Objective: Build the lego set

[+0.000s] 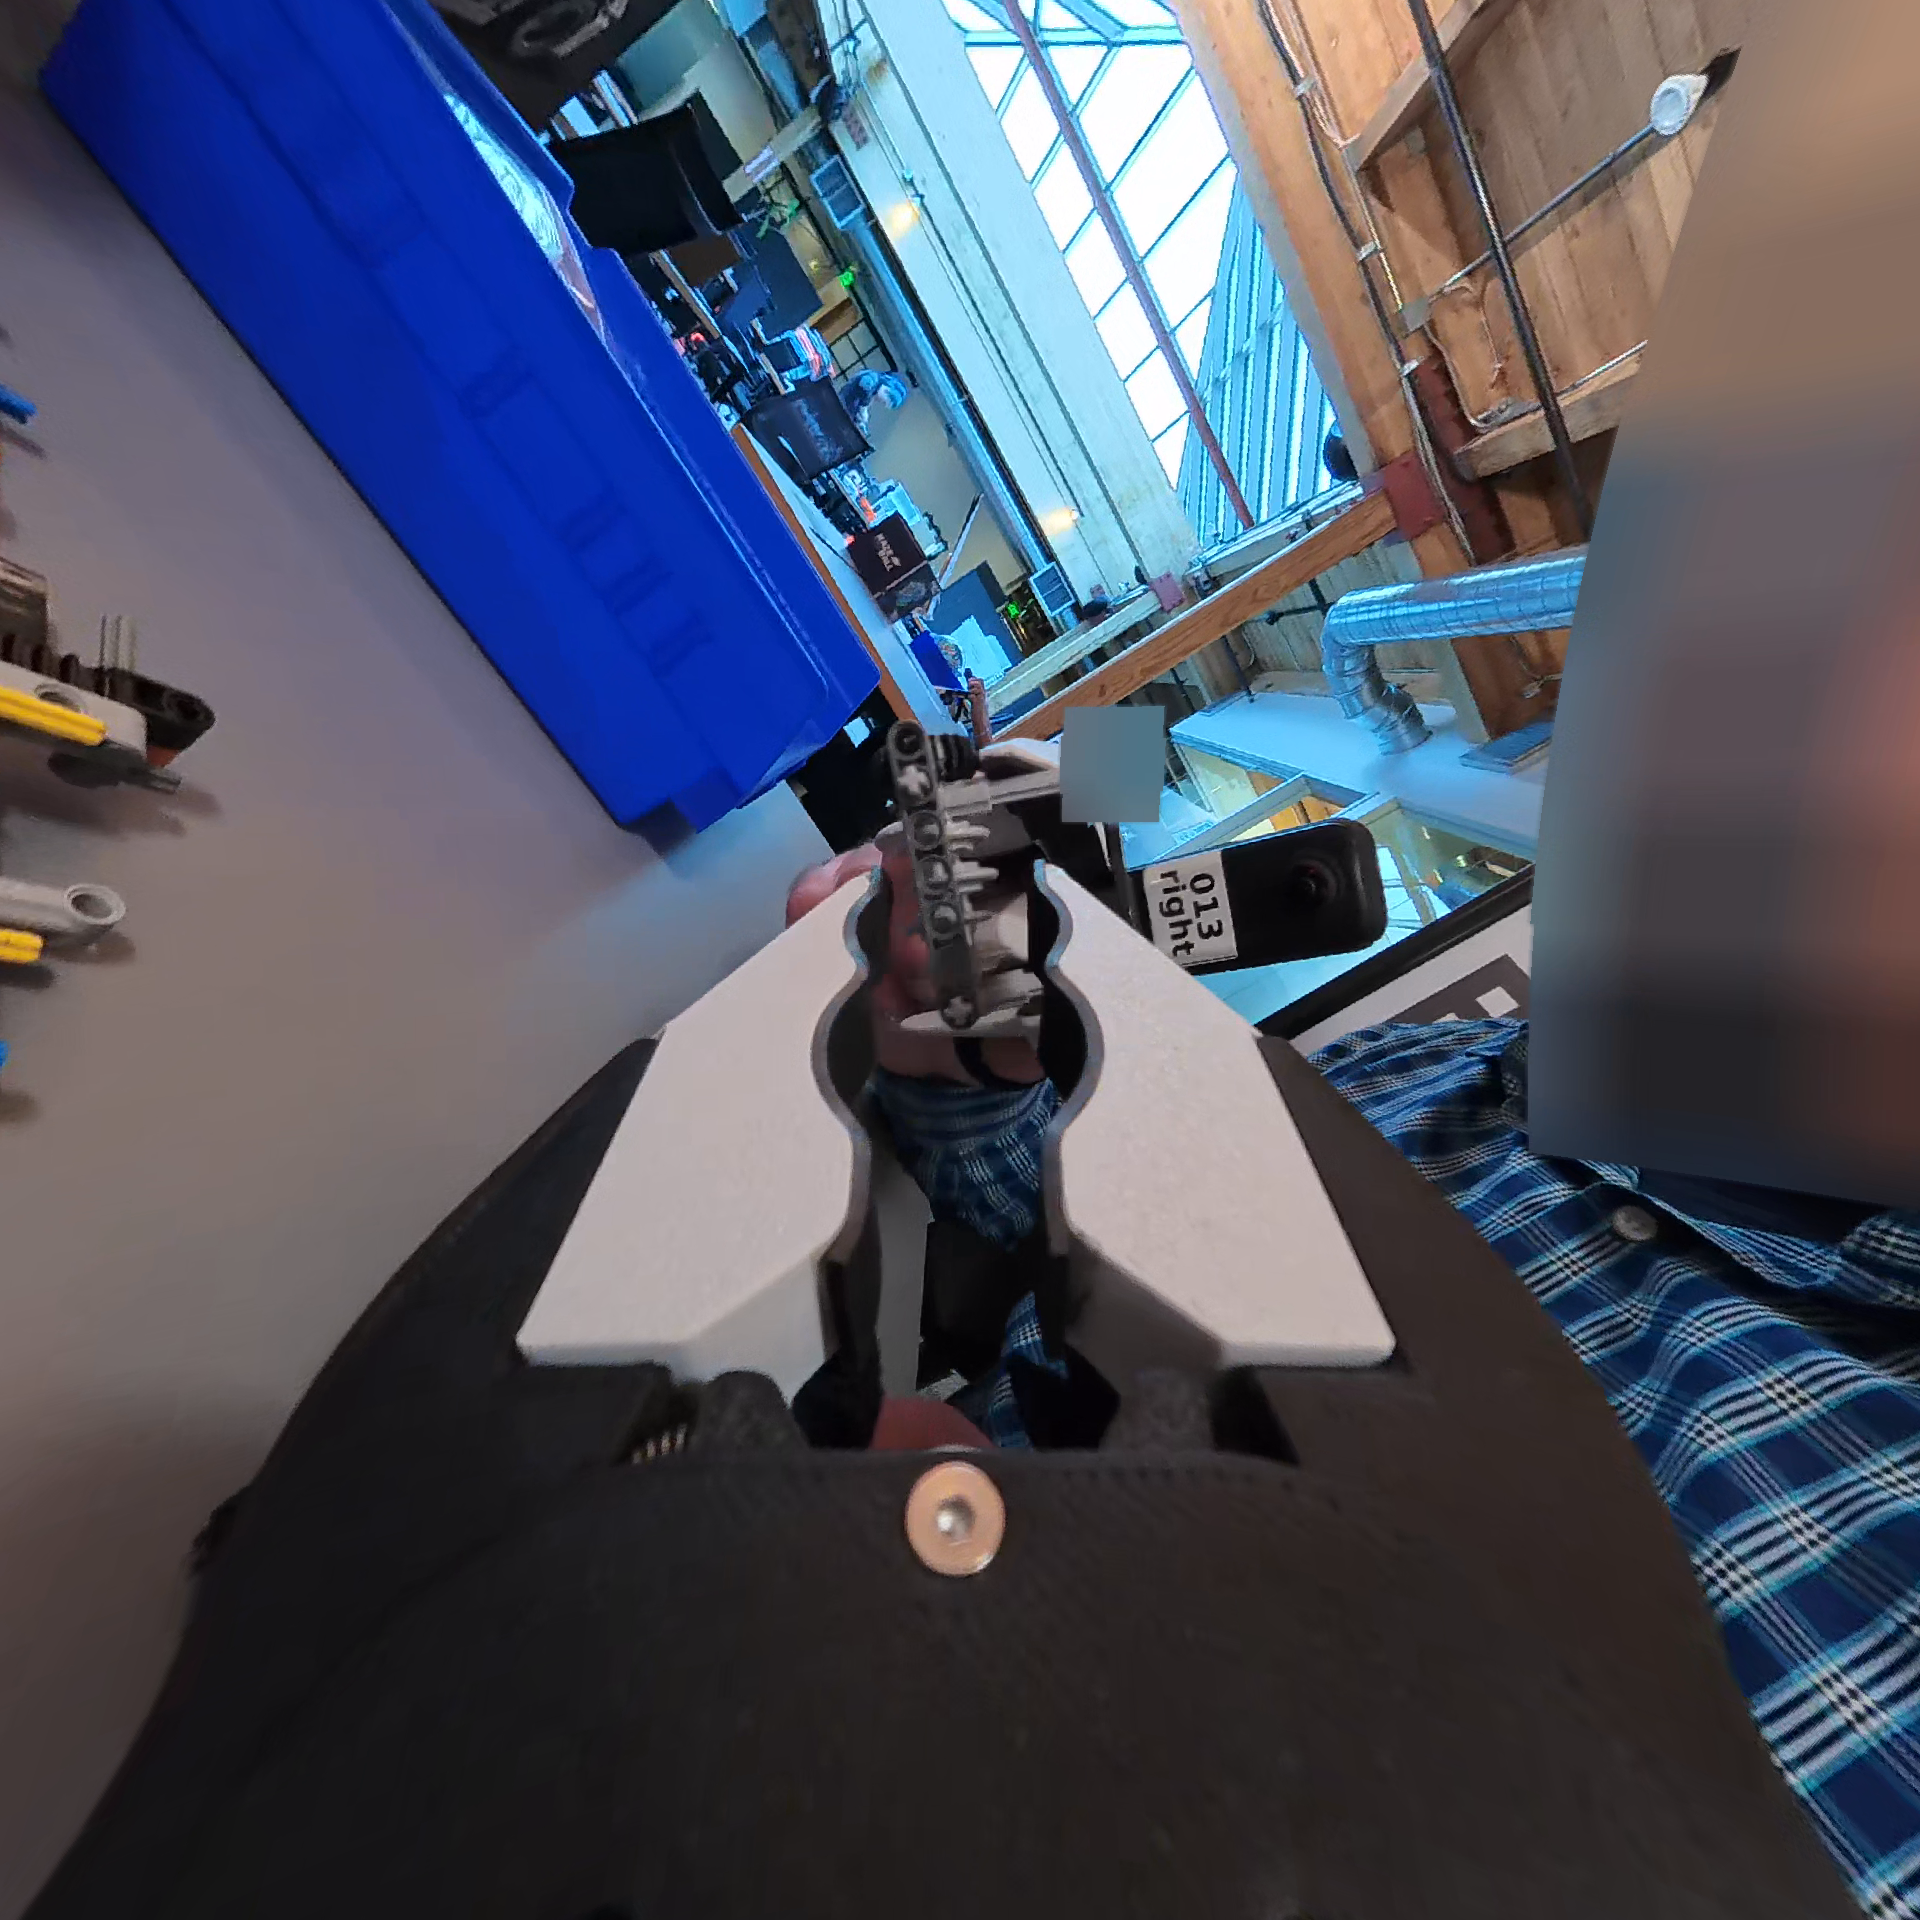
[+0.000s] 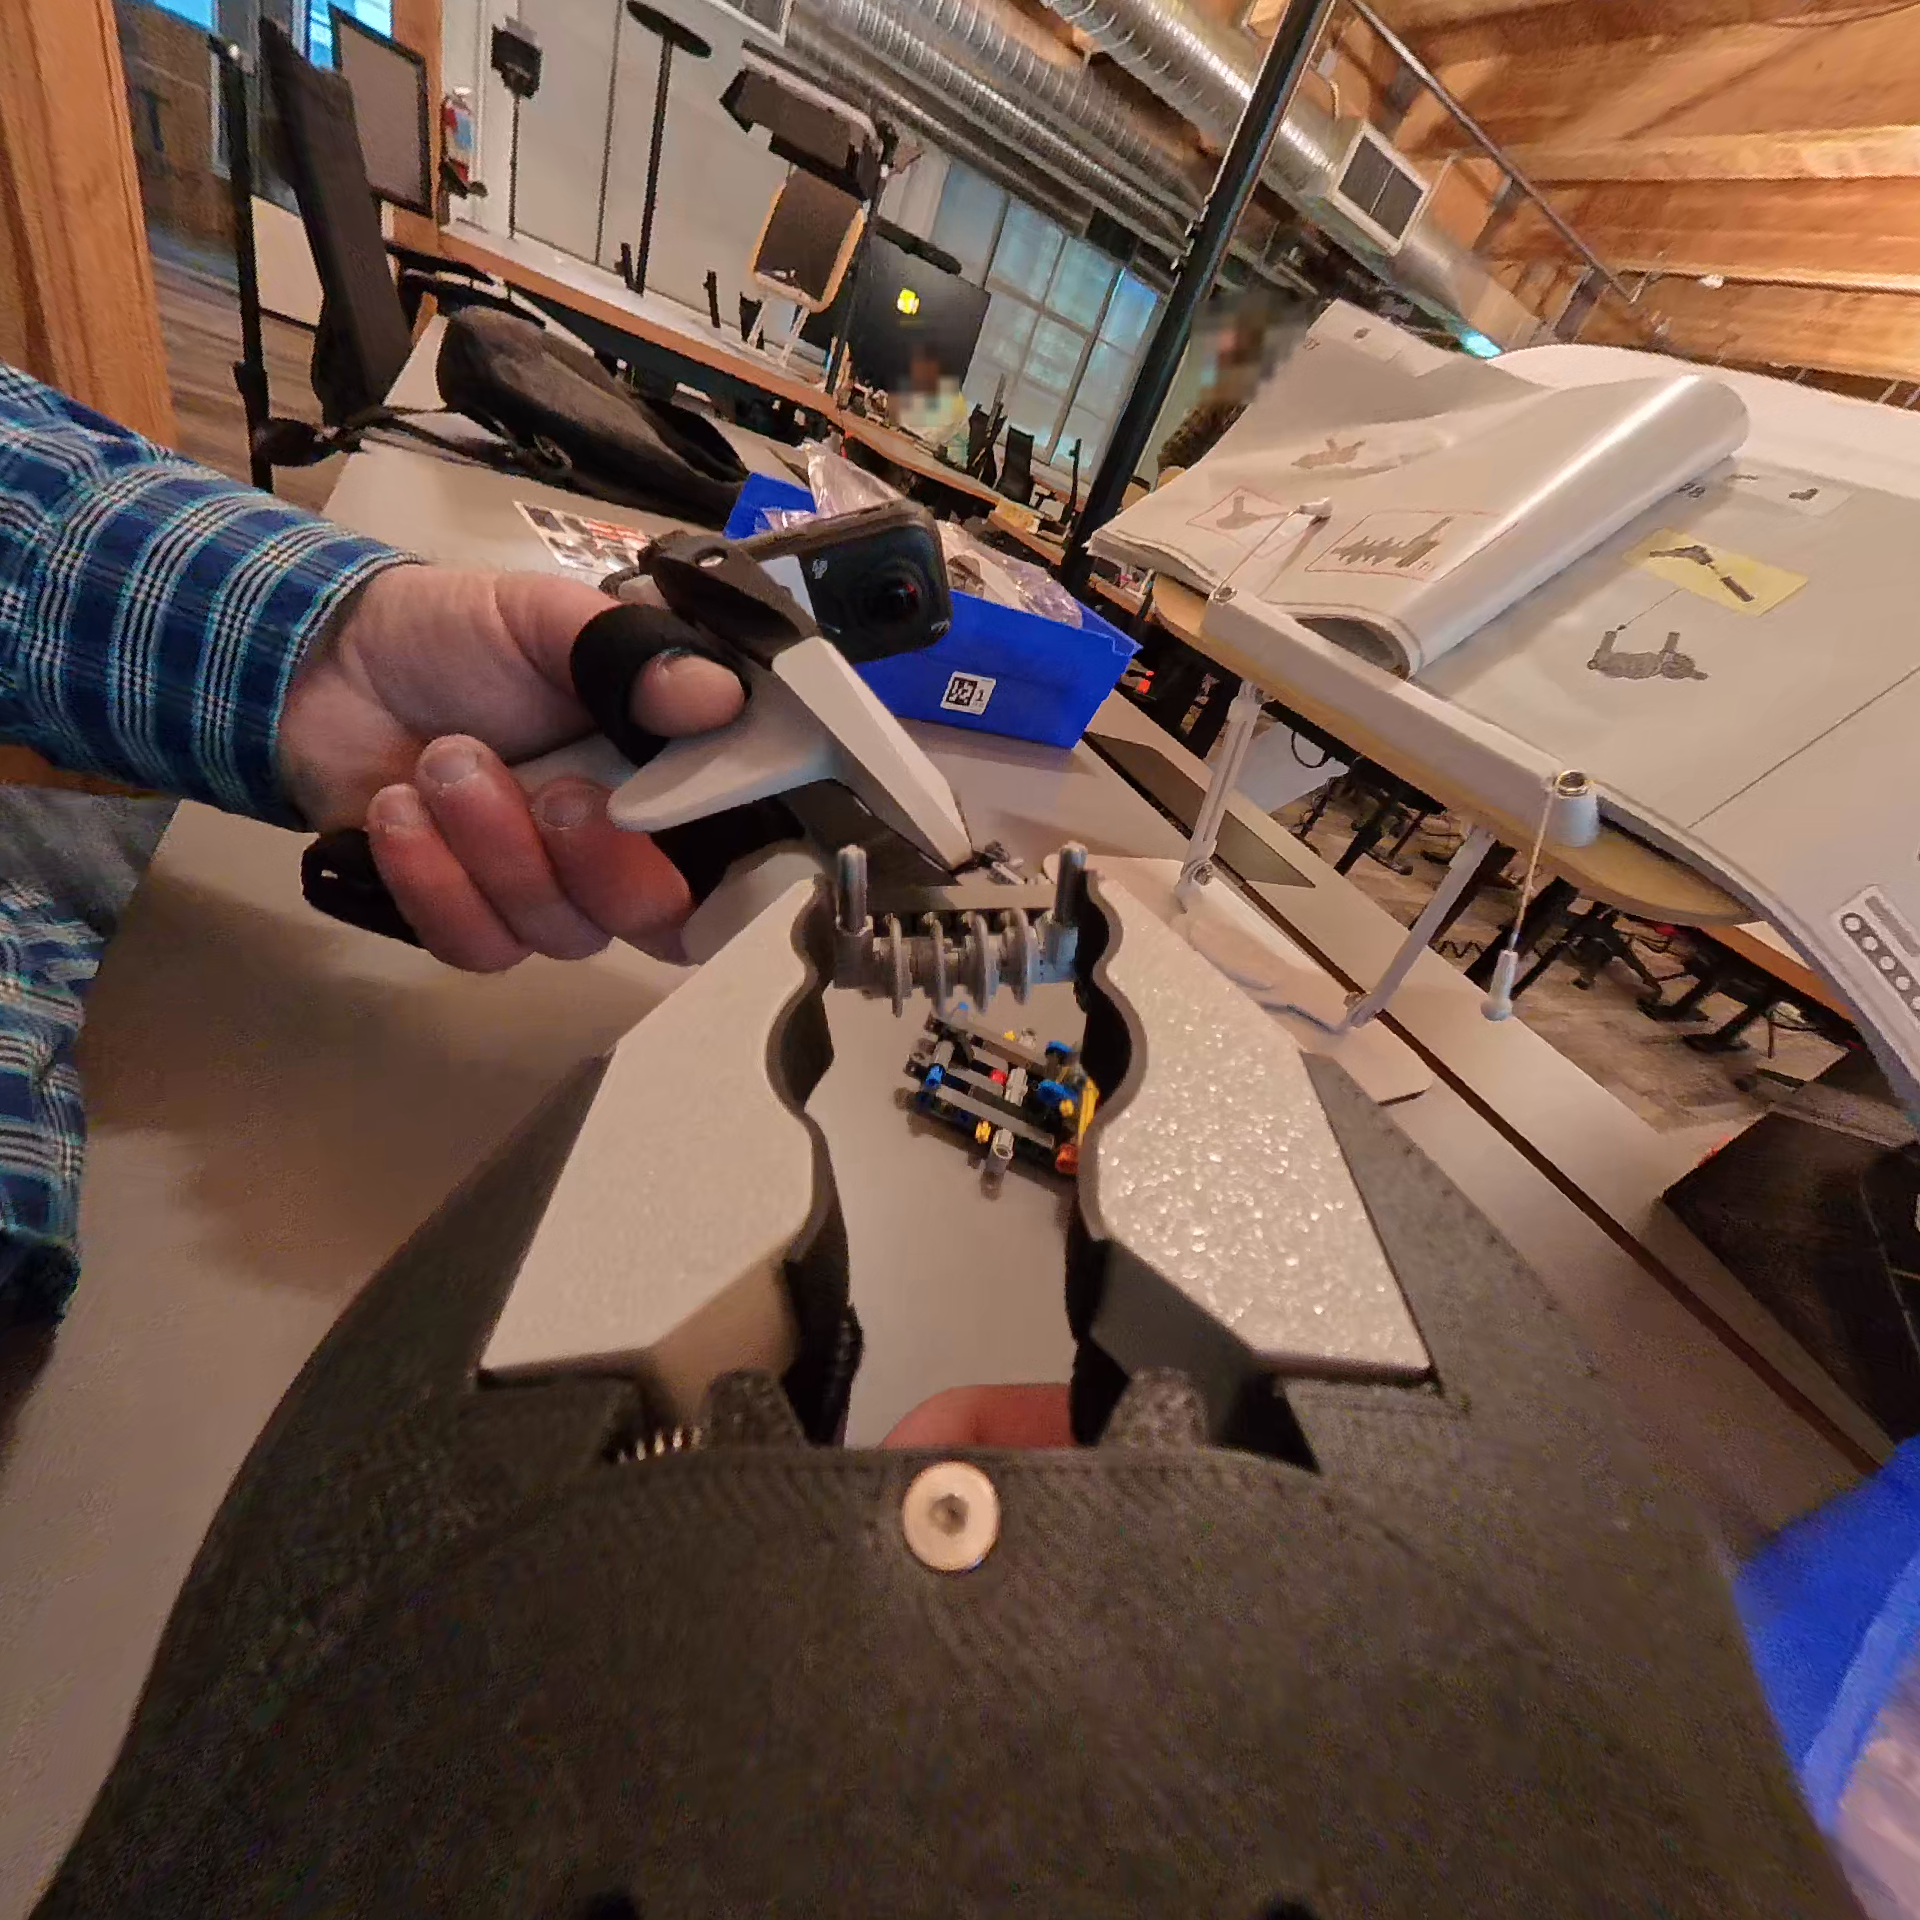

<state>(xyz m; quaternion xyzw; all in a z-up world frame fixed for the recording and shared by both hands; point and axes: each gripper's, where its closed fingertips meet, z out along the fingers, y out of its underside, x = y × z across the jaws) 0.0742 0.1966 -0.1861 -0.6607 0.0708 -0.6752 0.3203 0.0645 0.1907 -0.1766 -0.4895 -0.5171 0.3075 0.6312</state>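
My right gripper [image 2: 945, 935] is shut on a light grey axle assembly [image 2: 951, 951] with several bushes and two upright pins, and holds it above the table. A dark grey holed beam [image 1: 935, 883] lies along that assembly. My left gripper [image 1: 956, 883] faces the right one, with its tips closed on the beam. In the right wrist view the left gripper [image 2: 961, 844] comes in from the upper left and meets the top of the assembly. A partly built model [image 2: 1003, 1091] in black, blue, yellow and red lies on the table below.
Loose grey, yellow and black parts [image 1: 94, 717] lie on the grey table [image 1: 312, 935]. A big blue bin [image 1: 468, 416] stands behind them. A smaller blue bin [image 2: 997, 665] holds bags. An open instruction booklet [image 2: 1455, 499] rests on a white stand at the right. Both grippers' tips are close together, under 4 cm apart.
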